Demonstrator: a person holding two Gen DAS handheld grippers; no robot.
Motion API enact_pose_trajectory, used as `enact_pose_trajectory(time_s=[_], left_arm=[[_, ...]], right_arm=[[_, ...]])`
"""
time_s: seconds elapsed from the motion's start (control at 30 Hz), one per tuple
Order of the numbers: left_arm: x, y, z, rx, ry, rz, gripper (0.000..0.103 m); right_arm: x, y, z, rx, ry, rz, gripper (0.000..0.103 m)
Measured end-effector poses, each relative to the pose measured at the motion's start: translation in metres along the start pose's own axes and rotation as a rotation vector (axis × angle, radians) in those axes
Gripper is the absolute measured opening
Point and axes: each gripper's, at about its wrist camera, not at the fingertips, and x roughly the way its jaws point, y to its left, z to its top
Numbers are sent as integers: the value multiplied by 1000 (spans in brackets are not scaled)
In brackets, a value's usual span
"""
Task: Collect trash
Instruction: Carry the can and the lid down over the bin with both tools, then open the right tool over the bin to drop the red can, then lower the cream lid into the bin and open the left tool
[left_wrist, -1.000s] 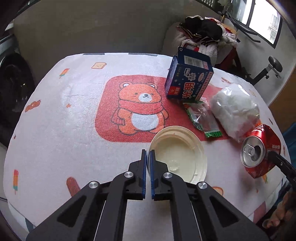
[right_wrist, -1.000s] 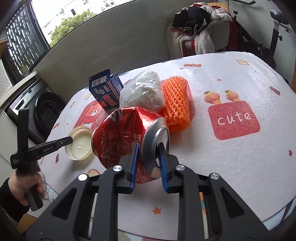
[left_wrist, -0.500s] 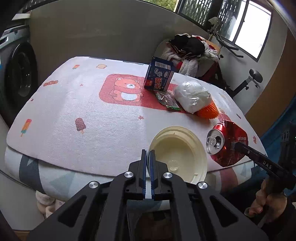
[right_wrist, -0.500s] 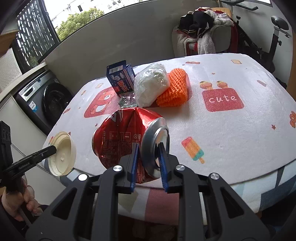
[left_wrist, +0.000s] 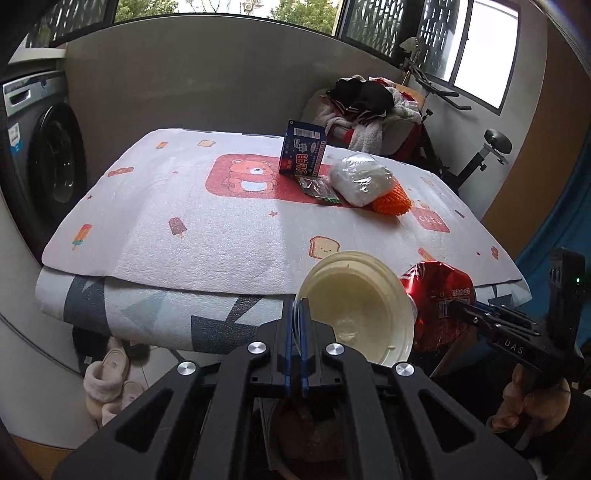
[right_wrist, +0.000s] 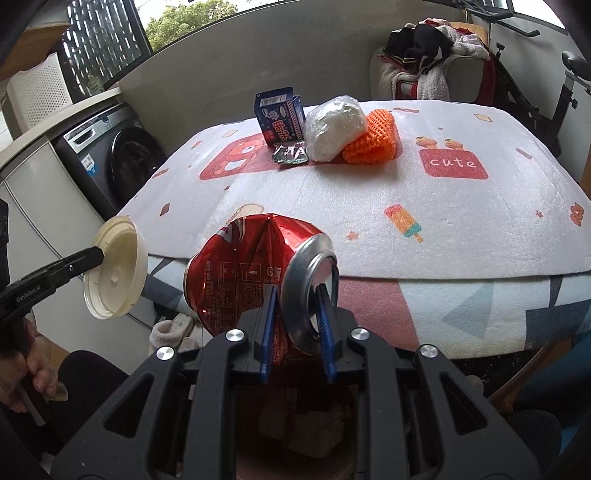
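My left gripper is shut on the rim of a cream plastic lid, held off the table's near edge; the lid also shows in the right wrist view. My right gripper is shut on the top rim of a crushed red can, also held off the table; the can shows beside the lid in the left wrist view. On the table remain a blue carton, a green wrapper, a white plastic bag and an orange foam net.
A dark bin with brown contents sits below my left gripper. A washing machine stands at left. Slippers lie on the floor under the table edge. A chair piled with clothes and an exercise bike stand behind the table.
Both grippers have pulled back from the table with the lid and the can, now past its near edge and lower, over the floor and bin.
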Motion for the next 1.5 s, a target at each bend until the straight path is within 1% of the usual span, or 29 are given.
enact_pose_trajectory(time_s=[0.1,0.2,0.27,0.37,0.47,0.53,0.7,0.9,0.97,1.0,1.03,1.1,1.17,1.2,1.23,1.33,1.4,1.5], left_arm=[[-6,3,-8,-8,-3,6,4],[-9,6,-14,-19,-4,10,4],[-12,7,-18,-22,-3,11,4],[-13,7,-24,-21,2,9,4],[-14,7,-28,-20,5,6,4],[-14,6,-28,-19,5,3,4],[-12,4,-30,-13,8,-3,4],[-9,2,-32,-11,18,-8,4],[-8,2,-33,-11,22,-10,4],[-8,1,-33,-10,24,-12,4],[-8,1,-34,-8,25,-13,4],[-6,-1,-36,-2,29,-17,4],[-4,-3,-39,6,34,-17,4],[-2,-4,-40,10,39,-14,4],[1,-5,-43,15,46,-11,4],[10,-9,-50,33,73,-18,4],[17,-14,-54,57,93,-21,4],[29,-18,-64,76,133,-34,4]], right_arm=[[3,7,-16,-30,38,12,24],[12,18,-31,-75,95,10,24],[22,23,-39,-101,150,8,24],[42,29,-51,-139,264,-14,24],[63,25,-63,-128,371,-29,24],[73,22,-68,-116,421,-35,24],[89,17,-77,-101,506,-56,24],[97,17,-80,-92,539,-56,25],[97,19,-80,-94,539,-55,27],[95,18,-80,-90,537,-48,34],[93,18,-79,-87,527,-43,44],[87,18,-75,-84,490,-41,50],[75,19,-69,-87,426,-49,56],[68,20,-66,-88,388,-53,68],[61,20,-62,-88,345,-59,77],[40,20,-53,-93,230,-73,86],[30,20,-48,-95,173,-85,88],[17,18,-42,-97,88,-113,94]])
